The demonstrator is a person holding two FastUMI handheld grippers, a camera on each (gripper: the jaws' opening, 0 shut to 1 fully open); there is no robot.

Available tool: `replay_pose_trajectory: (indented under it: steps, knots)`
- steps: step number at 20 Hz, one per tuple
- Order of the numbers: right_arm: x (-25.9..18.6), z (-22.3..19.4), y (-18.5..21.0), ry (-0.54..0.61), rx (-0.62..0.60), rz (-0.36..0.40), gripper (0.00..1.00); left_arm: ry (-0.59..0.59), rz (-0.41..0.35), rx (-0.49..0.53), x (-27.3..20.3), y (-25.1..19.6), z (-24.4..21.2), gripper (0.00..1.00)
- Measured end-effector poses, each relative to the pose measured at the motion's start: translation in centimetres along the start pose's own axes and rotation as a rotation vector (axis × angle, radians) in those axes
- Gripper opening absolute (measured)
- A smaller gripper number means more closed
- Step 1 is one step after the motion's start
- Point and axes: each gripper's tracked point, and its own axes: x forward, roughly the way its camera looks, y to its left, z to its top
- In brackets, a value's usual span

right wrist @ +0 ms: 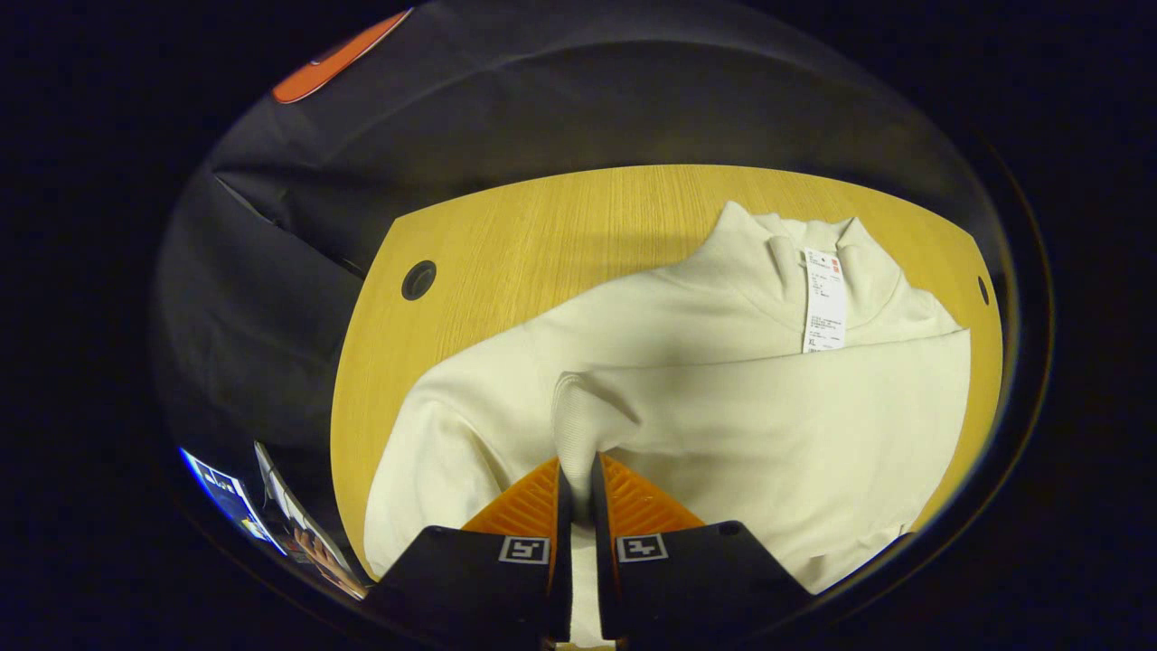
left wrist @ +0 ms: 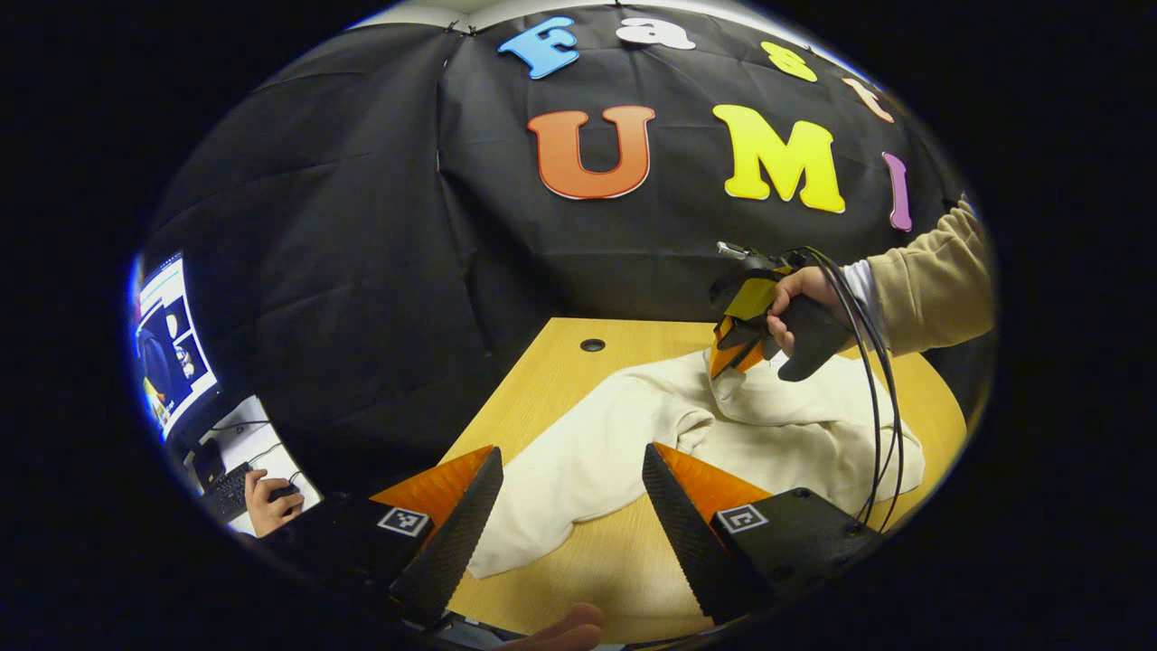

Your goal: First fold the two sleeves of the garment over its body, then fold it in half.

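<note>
A cream long-sleeved garment (right wrist: 723, 407) lies on the wooden table (right wrist: 542, 226), collar and white tag (right wrist: 824, 298) at the far side. One sleeve lies folded across its body, and my right gripper (right wrist: 578, 470) is shut on that sleeve's ribbed cuff (right wrist: 578, 416). In the left gripper view the right gripper (left wrist: 737, 353) is held by a hand over the garment (left wrist: 633, 443), pinching cloth. My left gripper (left wrist: 569, 461) hovers open above the garment's near sleeve, with nothing between its fingers.
A round cable hole (right wrist: 418, 279) sits in the table near its left edge, another small hole (right wrist: 982, 289) at the right edge. Cables (left wrist: 868, 380) trail from the right gripper. A monitor (left wrist: 167, 344), a keyboard and a person's hand on a mouse (left wrist: 271, 502) lie off to the left.
</note>
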Motion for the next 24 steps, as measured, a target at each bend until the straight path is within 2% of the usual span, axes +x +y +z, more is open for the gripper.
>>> replay_pose_trajectory:
  steps: [1,4,5,6,7,9,11,12,13,14,15,16,17,21,22,23,24]
  knots:
    - [0.4,-0.2,0.3,0.003,-0.006,0.005,0.13,0.015,0.009,-0.007,0.0,0.1,-0.5,0.99]
    - [0.0,-0.6,1.8,0.002,-0.005,0.057,0.24,0.040,0.021,-0.028,-0.1,0.0,-1.2,0.99]
    - [-0.3,-0.8,2.1,0.006,-0.016,0.061,0.47,0.045,0.024,-0.031,0.0,0.0,-1.4,0.99]
    - [-0.3,-0.8,2.2,0.003,-0.030,0.055,0.57,0.047,0.028,-0.032,0.1,0.0,-1.5,0.99]
    - [-0.6,-0.8,2.3,-0.003,-0.045,0.051,0.75,0.049,0.032,-0.032,0.1,-0.1,-1.6,0.99]
    - [-1.2,-0.8,2.7,-0.020,-0.064,0.060,0.77,0.043,0.041,-0.030,0.0,-0.2,-1.5,0.99]
    - [-2.2,-0.6,3.1,-0.039,-0.070,0.073,0.88,0.039,0.048,-0.029,-0.1,-0.1,-1.3,0.99]
    - [-2.8,-0.4,3.2,-0.050,-0.072,0.076,0.88,0.037,0.052,-0.029,-0.2,-0.1,-1.4,0.99]
    - [-3.4,-0.2,3.2,-0.066,-0.074,0.080,0.84,0.036,0.058,-0.031,-0.4,-0.2,-1.3,0.99]
    - [-4.3,0.2,3.0,-0.088,-0.079,0.080,0.90,0.035,0.062,-0.032,-0.5,-0.1,-1.2,0.99]
    - [-5.6,0.6,2.8,-0.117,-0.087,0.080,0.90,0.033,0.073,-0.034,-0.6,0.0,-1.2,0.99]
    - [-6.9,1.2,2.7,-0.155,-0.098,0.084,0.85,0.037,0.085,-0.040,-0.6,0.3,-1.3,0.99]
    - [-8.8,1.9,2.5,-0.197,-0.111,0.088,0.91,0.048,0.098,-0.054,-0.4,0.7,-1.7,0.99]
    - [-17.4,4.4,0.3,-0.388,-0.167,0.106,0.93,0.143,0.150,-0.173,0.3,2.6,-4.8,0.99]
    - [-19.6,4.7,-0.6,-0.443,-0.183,0.103,0.89,0.171,0.166,-0.211,0.2,2.8,-5.7,0.99]
    - [-21.9,5.1,-1.7,-0.491,-0.197,0.095,0.95,0.200,0.184,-0.242,0.3,3.1,-6.5,0.99]
    - [-23.9,5.2,-3.2,-0.536,-0.200,0.077,0.95,0.226,0.212,-0.268,0.4,3.6,-7.5,0.99]
